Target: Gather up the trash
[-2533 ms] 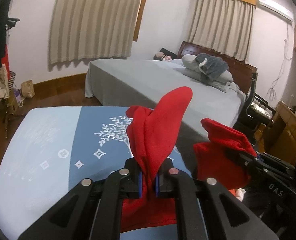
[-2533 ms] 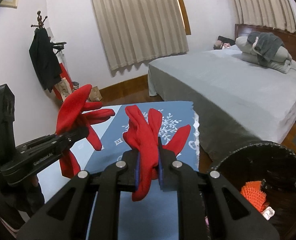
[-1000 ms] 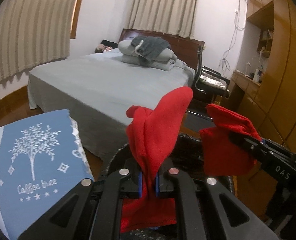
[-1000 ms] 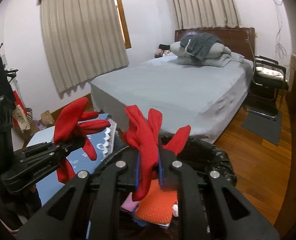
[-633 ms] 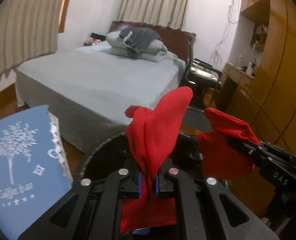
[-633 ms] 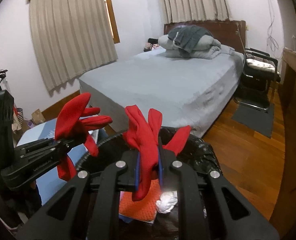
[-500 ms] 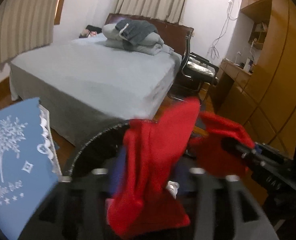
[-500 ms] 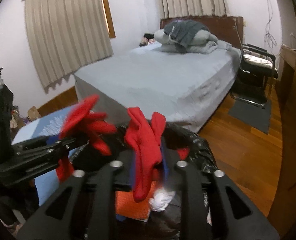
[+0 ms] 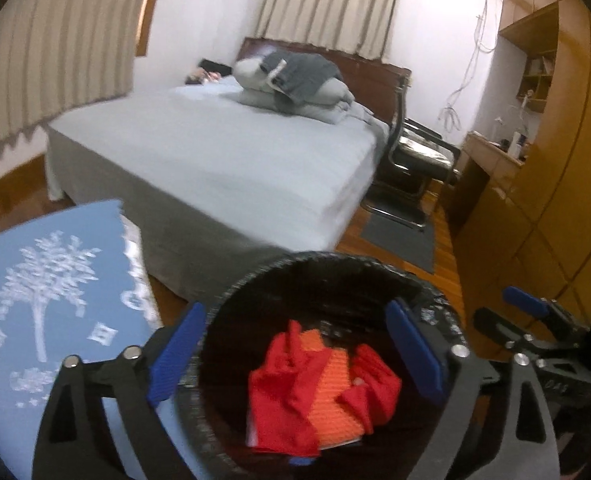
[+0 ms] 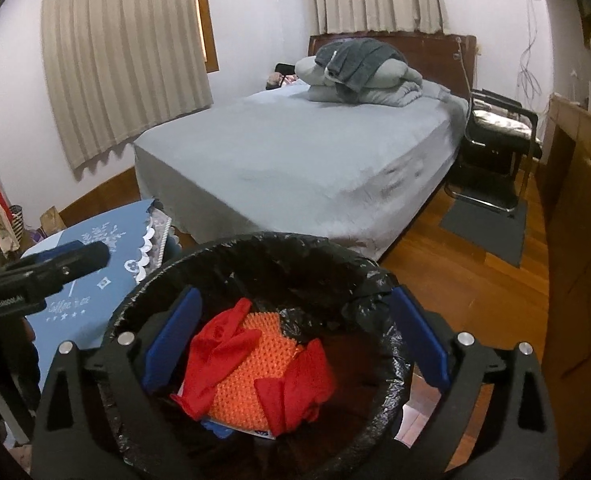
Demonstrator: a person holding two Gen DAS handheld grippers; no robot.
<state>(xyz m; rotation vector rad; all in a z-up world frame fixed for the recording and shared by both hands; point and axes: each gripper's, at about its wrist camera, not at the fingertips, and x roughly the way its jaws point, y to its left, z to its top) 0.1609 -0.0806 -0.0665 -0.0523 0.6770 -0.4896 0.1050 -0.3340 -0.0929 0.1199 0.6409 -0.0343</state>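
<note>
Bedroom w/ big grey-sheeted bed (image 10: 295, 160) in bkgd, folded grey bedding on it, black metal-frame chair (image 10: 499, 128) beside it, wood floor. Low desk w/ blue tree-print cloth (image 9: 47, 280) sits just left of the bin.

Round bin lined w/ black plastic bag (image 10: 255, 248) fills the lower part of both wrist views. Both tools hang over its mouth.

Inside the bin: two red fabric gloves (image 10: 219, 352) lie crumpled on top of an orange knobbly-textured pad (image 10: 251, 360), one glove to each side of it, touching it. Also visible in left view as red gloves (image 9: 283, 392) on the orange pad (image 9: 335, 380). Bit of white/blue paper scrap pokes out under the pile, can't ID.

Left tongs (image 9: 295, 352): blue pads spread wide, nothing btwn them. Right tongs (image 10: 293, 336): also spread wide, empty. Each tool shows at the edge of the other's view.

Step, my read: drop-off step of this item pair is done, as gloves are in the bin and neither tool grips anything. Task thing = trash, now in bin.

Next move, judged: lift both tools clear of the bin rim w/o snagging the bag liner, swing back toward the desk and look for any leftover trash. Desk area in view shows none, but most of it is out of frame, so can't tell if more remains.
</note>
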